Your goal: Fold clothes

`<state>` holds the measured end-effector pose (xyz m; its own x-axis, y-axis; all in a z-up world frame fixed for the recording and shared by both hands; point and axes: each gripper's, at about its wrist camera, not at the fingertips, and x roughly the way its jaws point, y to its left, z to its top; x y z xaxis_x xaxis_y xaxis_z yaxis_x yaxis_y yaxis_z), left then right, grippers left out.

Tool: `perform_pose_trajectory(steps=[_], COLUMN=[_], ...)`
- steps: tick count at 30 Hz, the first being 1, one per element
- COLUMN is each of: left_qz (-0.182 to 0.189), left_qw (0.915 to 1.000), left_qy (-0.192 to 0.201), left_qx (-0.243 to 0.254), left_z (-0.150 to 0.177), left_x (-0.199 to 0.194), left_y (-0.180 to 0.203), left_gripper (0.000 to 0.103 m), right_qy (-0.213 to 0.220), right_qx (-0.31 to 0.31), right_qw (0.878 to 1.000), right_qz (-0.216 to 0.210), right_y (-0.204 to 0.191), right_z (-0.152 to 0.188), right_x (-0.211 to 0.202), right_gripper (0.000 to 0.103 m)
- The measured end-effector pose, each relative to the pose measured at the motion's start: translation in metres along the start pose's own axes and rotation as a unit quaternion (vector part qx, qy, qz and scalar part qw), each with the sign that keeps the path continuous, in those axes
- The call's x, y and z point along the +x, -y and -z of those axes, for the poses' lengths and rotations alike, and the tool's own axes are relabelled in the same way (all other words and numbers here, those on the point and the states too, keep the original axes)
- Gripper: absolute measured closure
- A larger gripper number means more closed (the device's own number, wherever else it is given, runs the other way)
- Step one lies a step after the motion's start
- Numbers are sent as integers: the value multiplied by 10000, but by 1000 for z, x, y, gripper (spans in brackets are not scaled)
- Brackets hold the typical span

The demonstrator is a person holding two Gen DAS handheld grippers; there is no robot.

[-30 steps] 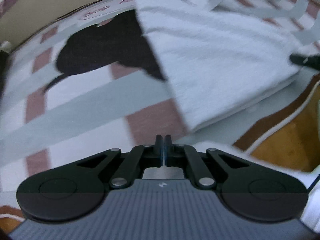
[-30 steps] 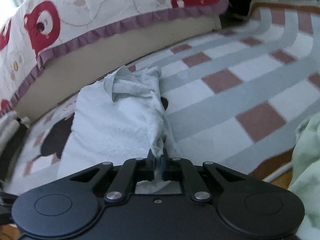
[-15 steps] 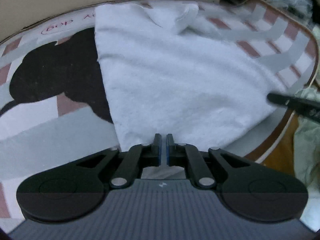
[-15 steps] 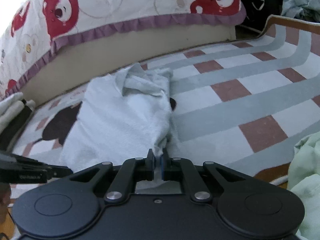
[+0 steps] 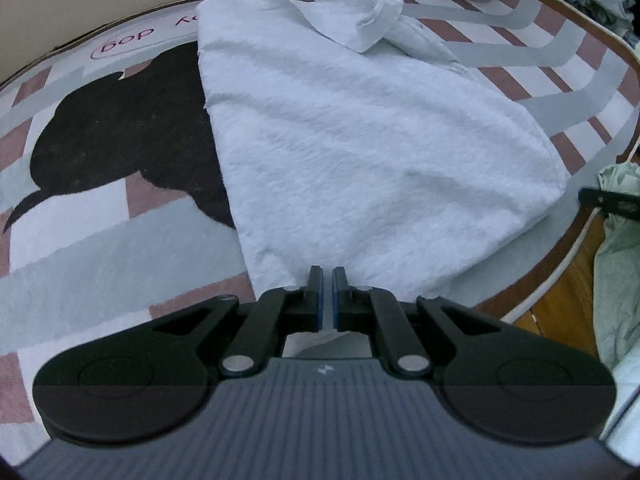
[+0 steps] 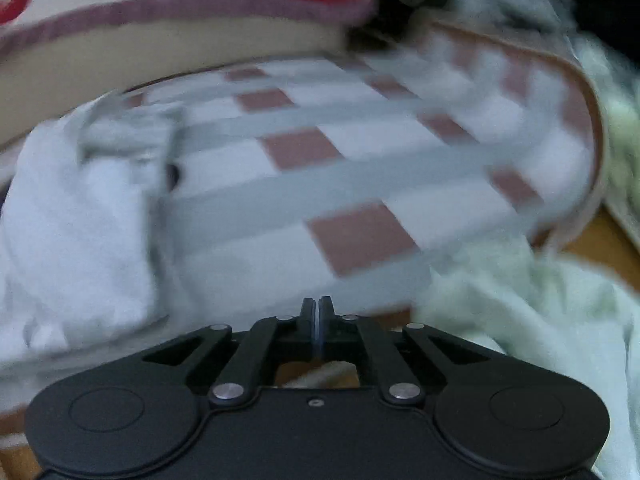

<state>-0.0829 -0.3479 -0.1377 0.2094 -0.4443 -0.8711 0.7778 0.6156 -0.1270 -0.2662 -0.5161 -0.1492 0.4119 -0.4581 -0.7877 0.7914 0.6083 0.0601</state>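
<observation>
The white garment (image 5: 360, 152) lay folded flat on the checked rug (image 5: 100, 248), and I place everything else by it. To its left, the rug's black animal figure (image 5: 120, 132) showed, partly covered by the garment's left edge. At the garment's near edge my left claw (image 5: 327, 300) sat with its jaws parted by only a narrow slit, holding nothing, the fingertips just over the cloth's hem. The garment's far end carried a bunched flap (image 5: 376, 20) turned back on itself. Off its right corner a dark piece of my right claw (image 5: 608, 200) poked in, near a heap of pale green clothes (image 5: 616, 264) on the wooden floor (image 5: 560, 296). In the right wrist view, heavily blurred, the white garment (image 6: 76, 220) lay to the left of my right claw (image 6: 318, 320), whose jaws were pressed together and gripped nothing; it hung apart from the garment, with the pale green clothes (image 6: 540, 320) on its right.
</observation>
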Motion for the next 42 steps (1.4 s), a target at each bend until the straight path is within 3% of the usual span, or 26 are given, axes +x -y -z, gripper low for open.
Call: perform_pose_trajectory(steps=[2, 3, 5, 6, 7, 10, 12, 15, 19, 21, 25, 26, 27, 29, 33, 38, 42], left_qz=[145, 221, 259, 188, 99, 60, 50, 89, 240, 468, 705, 708, 707, 722, 599, 477, 440], left_qw=[9998, 9994, 9990, 9986, 9981, 9965, 9950, 9935, 9914, 9898, 9866, 9863, 9859, 9851, 9874, 9894, 9895], left_qy=[-123, -101, 226, 428, 582, 839, 993, 1136, 1274, 1285, 1319, 1326, 1320, 1298, 1211, 1162, 1141], left_qx=[-109, -236, -287, -230, -160, 4, 116, 83, -200, -396, -650, -685, -748, -861, -823, -735, -775], left_z=[-9, -16, -28, -34, -41, -57, -68, -83, -99, -103, -111, -113, -114, -115, -112, -106, -106], left_x=[-1, -3, -14, -20, -23, -22, -16, -2, 13, 20, 36, 40, 45, 52, 60, 63, 66], left_y=[-5, -11, -19, -23, -26, -35, -40, -48, -63, -74, -86, -87, -88, -90, -88, -89, -89], left_gripper=[96, 88, 73, 66, 64, 64, 64, 64, 64, 64, 64, 64, 64, 64, 64, 64, 64], right_qy=[-228, -246, -54, -50, -102, -700, -1134, -1851, -2373, -2327, -2216, -2170, -2137, -2068, -1854, -1767, -1590], right_qx=[65, -137, -920, -1117, -1209, -1291, -1308, -1039, -493, -513, -317, -230, -267, -704, -1720, -2099, -2025], right_qw=[9967, 9937, 9842, 9779, 9715, 9563, 9536, 9529, 9459, 9507, 9516, 9523, 9521, 9516, 9546, 9603, 9656], right_qz=[-777, -1081, -1511, -1769, -2035, -2528, -2463, -2168, -2157, -1983, -2105, -2132, -2169, -2163, -1572, -505, -375], right_y=[6, 1, -24, -35, -46, -81, -103, -124, -139, -142, -139, -137, -138, -146, -159, -150, -142], right_z=[-14, -23, -49, -65, -82, -135, -165, -197, -206, -201, -199, -200, -200, -202, -214, -245, -262], right_x=[-10, -17, -34, -38, -39, -21, -1, 34, 76, 89, 106, 110, 111, 109, 98, 109, 119], right_gripper=[94, 94, 74, 55, 50, 51, 51, 70, 70, 69, 66, 69, 93, 99, 99, 99, 100])
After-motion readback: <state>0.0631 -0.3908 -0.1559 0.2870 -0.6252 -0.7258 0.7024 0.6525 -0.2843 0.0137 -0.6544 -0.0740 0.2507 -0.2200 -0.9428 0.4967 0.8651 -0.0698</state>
